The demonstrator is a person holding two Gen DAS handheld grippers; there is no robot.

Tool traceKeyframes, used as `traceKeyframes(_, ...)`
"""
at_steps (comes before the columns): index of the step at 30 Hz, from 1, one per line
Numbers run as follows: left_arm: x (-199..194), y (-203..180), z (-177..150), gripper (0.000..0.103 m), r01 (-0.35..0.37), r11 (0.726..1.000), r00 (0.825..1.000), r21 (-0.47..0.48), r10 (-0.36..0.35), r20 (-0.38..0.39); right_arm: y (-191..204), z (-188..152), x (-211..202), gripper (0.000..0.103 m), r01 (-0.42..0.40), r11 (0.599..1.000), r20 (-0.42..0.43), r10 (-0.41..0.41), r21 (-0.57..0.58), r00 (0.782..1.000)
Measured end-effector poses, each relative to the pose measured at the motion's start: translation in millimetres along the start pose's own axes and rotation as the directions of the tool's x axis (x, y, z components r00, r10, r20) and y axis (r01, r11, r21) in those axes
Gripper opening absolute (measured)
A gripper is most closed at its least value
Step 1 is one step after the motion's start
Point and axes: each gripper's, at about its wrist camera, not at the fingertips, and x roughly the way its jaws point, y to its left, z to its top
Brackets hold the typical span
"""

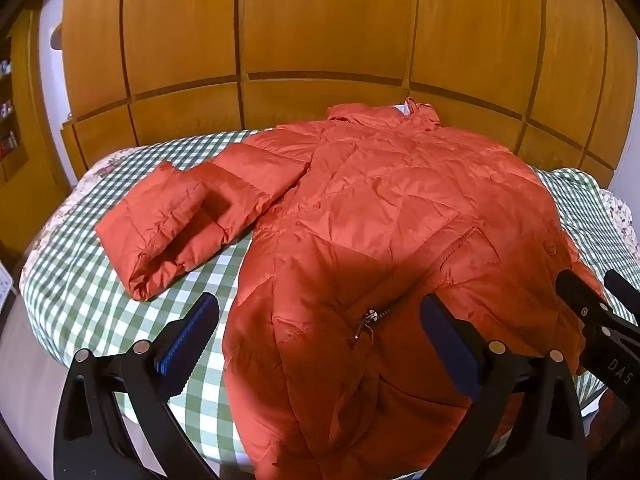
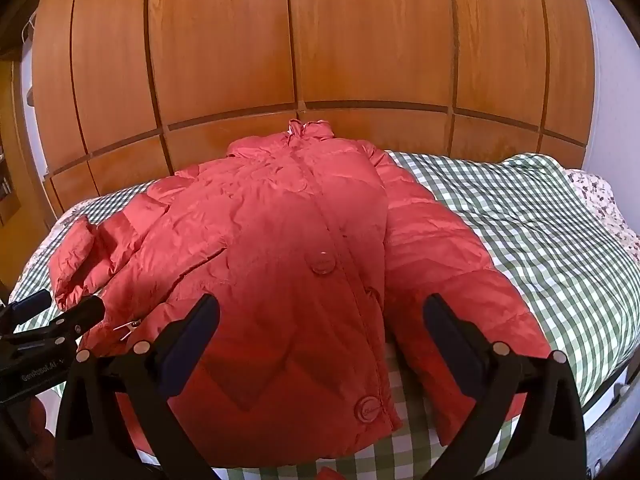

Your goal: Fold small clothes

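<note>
Orange puffer jacket (image 1: pixel 384 216) lay front-up, spread flat on green-checked bedspread (image 1: pixel 80 280), collar toward wooden wardrobe (image 1: pixel 320 32). Left sleeve (image 1: pixel 180 220) angled outward, cuff doubled back. Left gripper (image 1: pixel 318 320) hovered over hem near pocket zipper (image 1: pixel 370 320), fingers wide, nothing held. Right gripper (image 2: pixel 320 320) hovered over button placket (image 2: pixel 322 264), fingers also wide, empty. Right sleeve (image 2: pixel 448 264) lay alongside body; hem contact unclear, probably none.
</note>
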Motion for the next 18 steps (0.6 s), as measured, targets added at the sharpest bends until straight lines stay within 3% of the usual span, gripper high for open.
traceKeyframes(18,-0.6,2.1,-0.9,0.1,-0.002,1.0,1.0,0.002,0.002,0.0,-0.1,2.0,1.3,0.101,-0.009,1.0,-0.013,0.009,0.001,1.0)
